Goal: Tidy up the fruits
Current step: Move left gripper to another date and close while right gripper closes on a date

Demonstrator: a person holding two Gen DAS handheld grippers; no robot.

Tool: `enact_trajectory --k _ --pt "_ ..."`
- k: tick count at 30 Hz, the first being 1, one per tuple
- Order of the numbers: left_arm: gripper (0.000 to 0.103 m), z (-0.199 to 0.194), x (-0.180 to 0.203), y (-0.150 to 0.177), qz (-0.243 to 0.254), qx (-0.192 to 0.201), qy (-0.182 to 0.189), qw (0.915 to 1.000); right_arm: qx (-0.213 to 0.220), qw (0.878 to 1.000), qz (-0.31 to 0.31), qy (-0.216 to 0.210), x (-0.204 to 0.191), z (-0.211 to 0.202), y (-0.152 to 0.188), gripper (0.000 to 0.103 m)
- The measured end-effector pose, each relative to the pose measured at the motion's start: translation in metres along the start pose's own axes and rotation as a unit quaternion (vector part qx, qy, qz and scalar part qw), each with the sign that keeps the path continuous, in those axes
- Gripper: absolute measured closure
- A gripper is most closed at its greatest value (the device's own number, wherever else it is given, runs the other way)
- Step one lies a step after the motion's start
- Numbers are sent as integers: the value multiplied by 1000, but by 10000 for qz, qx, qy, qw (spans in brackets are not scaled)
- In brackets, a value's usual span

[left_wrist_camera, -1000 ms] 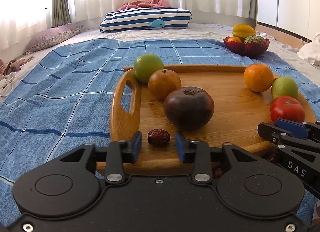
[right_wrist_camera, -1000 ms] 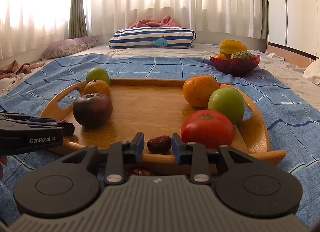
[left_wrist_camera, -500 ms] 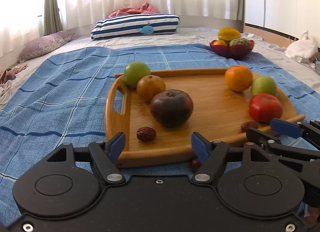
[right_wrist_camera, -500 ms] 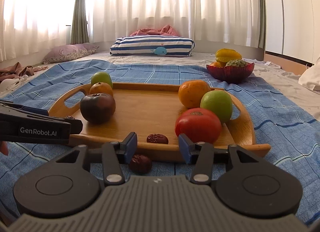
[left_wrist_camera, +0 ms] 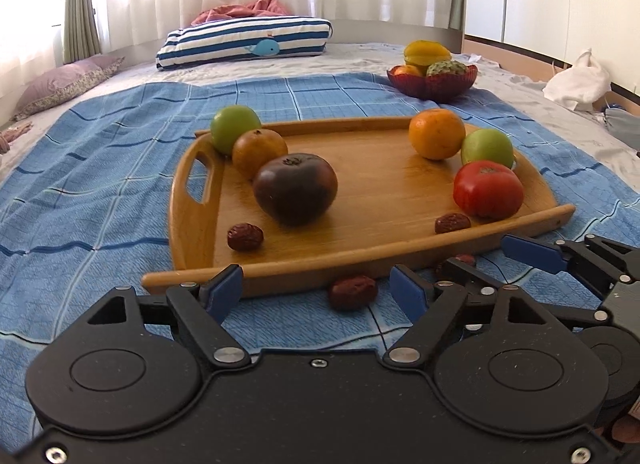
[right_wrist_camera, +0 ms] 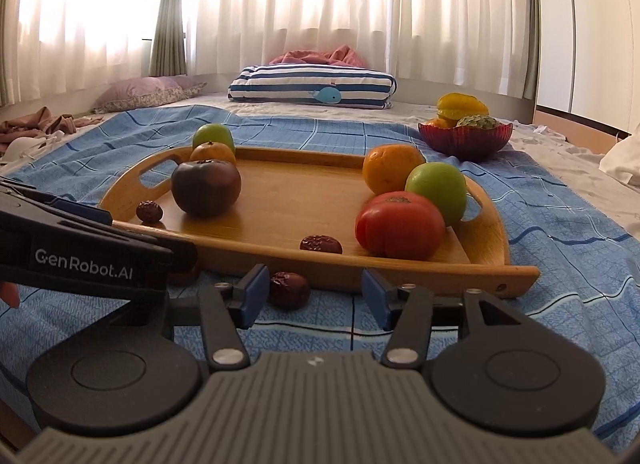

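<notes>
A wooden tray lies on the blue blanket. On its left side are a green apple, a brownish orange and a dark tomato. On its right side are an orange, a green apple and a red tomato. One date lies at the tray's front left, another at its front right. My left gripper is opening, with a loose date on the blanket between its fingers, untouched. My right gripper is opening too, with a date beside its left pad.
A red bowl of fruit stands behind the tray at the right. A striped pillow and a purple pillow lie at the back. A white bag sits at the far right. My two grippers are close side by side.
Both grippers have opened and drawn back from the tray. Each date they had between their pads now lies free on the tray. Loose dates on the blanket have come into view.
</notes>
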State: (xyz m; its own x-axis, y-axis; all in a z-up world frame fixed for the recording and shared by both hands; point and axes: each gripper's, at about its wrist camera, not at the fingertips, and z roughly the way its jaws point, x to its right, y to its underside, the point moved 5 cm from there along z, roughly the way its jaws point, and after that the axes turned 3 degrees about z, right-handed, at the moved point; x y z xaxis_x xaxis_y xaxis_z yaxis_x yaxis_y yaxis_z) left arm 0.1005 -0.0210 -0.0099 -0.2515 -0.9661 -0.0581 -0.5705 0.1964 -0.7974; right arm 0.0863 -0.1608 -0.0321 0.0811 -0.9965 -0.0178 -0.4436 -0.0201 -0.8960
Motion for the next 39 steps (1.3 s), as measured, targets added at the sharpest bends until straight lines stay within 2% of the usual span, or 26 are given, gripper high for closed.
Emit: enact_trajectory --k 3,11,13,20,24,33,35,39 --pt "24 1 2 1 -17 -24 31 10000 -6 10000 -23 -42 -1 1 2 34" --pt "35 8 4 6 -106 -193 195 9996 -78 9999 -40 -103 -2 5 6 33" --pt "45 9 4 7 -126 -230 243 9994 -100 9999 -54 -94 -2 6 7 33" --pt "61 13 4 8 -189 -294 324 9989 -122 9998 -37 -119 -2 9 9 33" --pt "74 13 7 9 -118 -294 358 9989 -114 9998 -61 -120 -3 9 10 33" --pt "75 12 10 8 -39 -262 327 9991 -82 9996 -86 -257 -4 6 9 33" --pt "75 12 10 7 -25 -251 326 9992 -76 9995 -107 -304 -6 5 9 35" --pt "75 10 11 6 -31 -229 307 9993 -77 9990 -182 -410 -11 4 8 49"
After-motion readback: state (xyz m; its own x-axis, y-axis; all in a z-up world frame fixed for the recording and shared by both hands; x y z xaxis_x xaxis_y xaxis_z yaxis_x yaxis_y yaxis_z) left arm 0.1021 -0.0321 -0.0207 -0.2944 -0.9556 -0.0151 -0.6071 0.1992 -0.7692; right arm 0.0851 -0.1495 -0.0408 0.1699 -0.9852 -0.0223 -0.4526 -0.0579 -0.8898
